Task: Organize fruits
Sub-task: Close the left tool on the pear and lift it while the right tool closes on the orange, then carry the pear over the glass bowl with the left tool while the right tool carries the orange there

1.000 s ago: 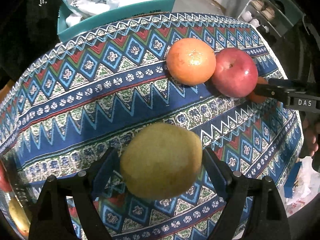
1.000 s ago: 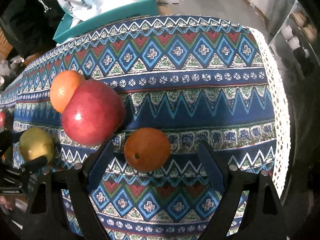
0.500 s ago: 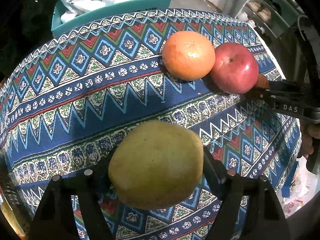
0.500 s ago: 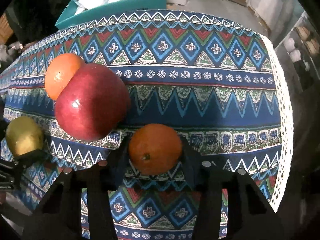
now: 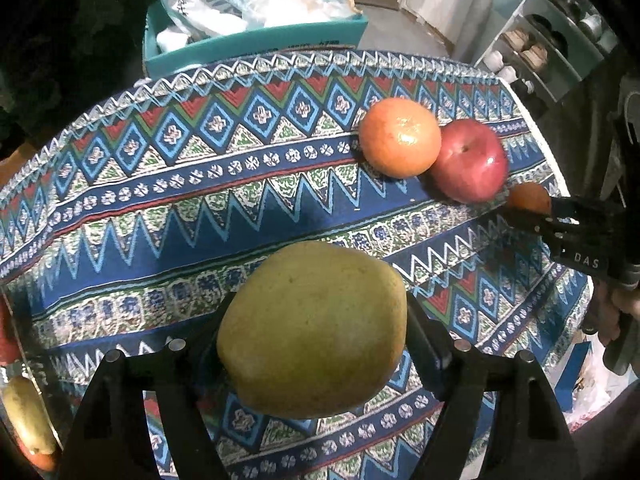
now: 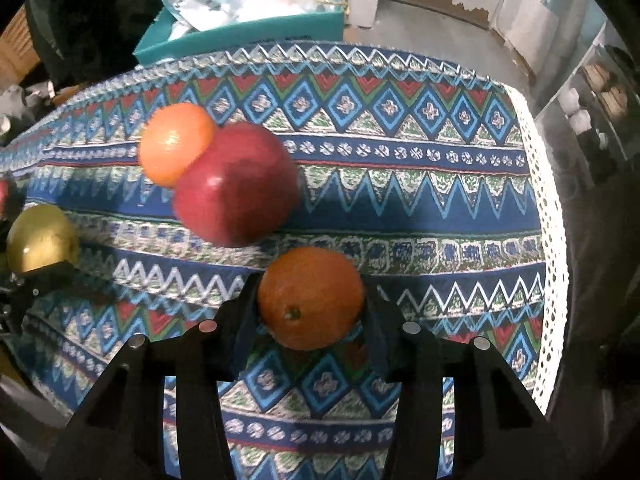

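My left gripper [image 5: 316, 332] is shut on a yellow-green pear [image 5: 314, 330] and holds it above the patterned tablecloth [image 5: 180, 200]. The pear also shows in the right wrist view [image 6: 42, 238] at the far left. My right gripper [image 6: 310, 300] is shut on a small orange [image 6: 310, 298], which shows in the left wrist view [image 5: 528, 198] at the right edge. A large orange [image 5: 400, 136] and a red apple [image 5: 470, 166] lie touching each other on the cloth; in the right wrist view the large orange [image 6: 174, 142] sits behind the apple [image 6: 236, 184].
A teal box [image 5: 256, 46] full of plastic bags stands behind the table's far edge. A shelf unit [image 5: 560, 52] stands to the right. More fruit [image 5: 26, 416] shows at the lower left edge of the left wrist view. The cloth's white lace edge [image 6: 554, 240] marks the table's right side.
Both grippers closed on their fruit: the left on the pear, the right on the small orange. Both fruits now look lifted, with the table seen from higher up.
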`<act>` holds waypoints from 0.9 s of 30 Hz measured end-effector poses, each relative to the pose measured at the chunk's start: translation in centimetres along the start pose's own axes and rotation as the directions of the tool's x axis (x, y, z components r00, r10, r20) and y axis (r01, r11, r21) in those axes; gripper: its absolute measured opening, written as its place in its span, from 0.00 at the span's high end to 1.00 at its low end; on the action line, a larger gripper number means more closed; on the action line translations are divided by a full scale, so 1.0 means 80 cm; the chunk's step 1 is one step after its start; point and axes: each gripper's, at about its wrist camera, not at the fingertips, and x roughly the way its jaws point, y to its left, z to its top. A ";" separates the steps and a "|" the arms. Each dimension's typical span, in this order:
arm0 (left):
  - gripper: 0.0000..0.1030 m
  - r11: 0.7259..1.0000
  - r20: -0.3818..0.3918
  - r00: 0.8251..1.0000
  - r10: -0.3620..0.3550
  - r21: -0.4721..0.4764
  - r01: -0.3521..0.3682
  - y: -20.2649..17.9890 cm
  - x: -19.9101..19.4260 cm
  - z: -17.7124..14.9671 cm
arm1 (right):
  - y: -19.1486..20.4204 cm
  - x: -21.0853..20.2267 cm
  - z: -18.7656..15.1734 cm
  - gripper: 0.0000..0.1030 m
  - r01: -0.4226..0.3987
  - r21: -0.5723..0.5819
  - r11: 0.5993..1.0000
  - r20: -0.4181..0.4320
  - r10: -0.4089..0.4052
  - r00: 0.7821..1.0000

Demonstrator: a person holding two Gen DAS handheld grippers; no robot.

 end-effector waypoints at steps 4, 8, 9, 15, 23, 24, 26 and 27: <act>0.23 1.000 0.023 1.000 0.001 0.006 -0.002 -0.001 -0.021 -0.004 | 0.015 -0.024 -0.001 0.55 -0.007 -0.009 1.000 0.026 0.008 1.000; 0.23 1.000 0.047 0.999 0.001 0.018 -0.002 -0.004 -0.042 -0.005 | 0.027 -0.042 -0.002 0.55 -0.020 -0.018 1.000 0.054 0.021 0.998; 0.23 1.000 0.051 0.999 -0.001 0.017 0.000 -0.004 -0.047 -0.006 | 0.031 -0.048 -0.003 0.55 -0.021 -0.023 1.000 0.063 0.023 0.998; 0.23 1.000 0.080 0.997 -0.004 0.021 0.002 -0.004 -0.075 -0.014 | 0.043 -0.074 -0.003 0.55 -0.039 -0.051 0.998 0.105 0.044 0.993; 0.23 1.000 0.114 0.993 -0.006 0.015 0.004 0.001 -0.111 -0.028 | 0.075 -0.114 -0.003 0.55 -0.082 -0.087 0.993 0.163 0.095 0.982; 0.23 1.000 0.120 0.993 -0.008 0.013 0.006 0.003 -0.117 -0.029 | 0.081 -0.121 -0.001 0.55 -0.089 -0.094 0.992 0.173 0.105 0.979; 0.23 1.000 0.131 0.991 -0.008 0.010 0.007 0.005 -0.126 -0.033 | 0.089 -0.130 0.001 0.55 -0.101 -0.103 0.990 0.192 0.119 0.974; 0.23 1.000 0.138 0.990 -0.009 0.007 0.009 0.007 -0.133 -0.035 | 0.094 -0.135 0.002 0.55 -0.106 -0.109 0.988 0.201 0.126 0.971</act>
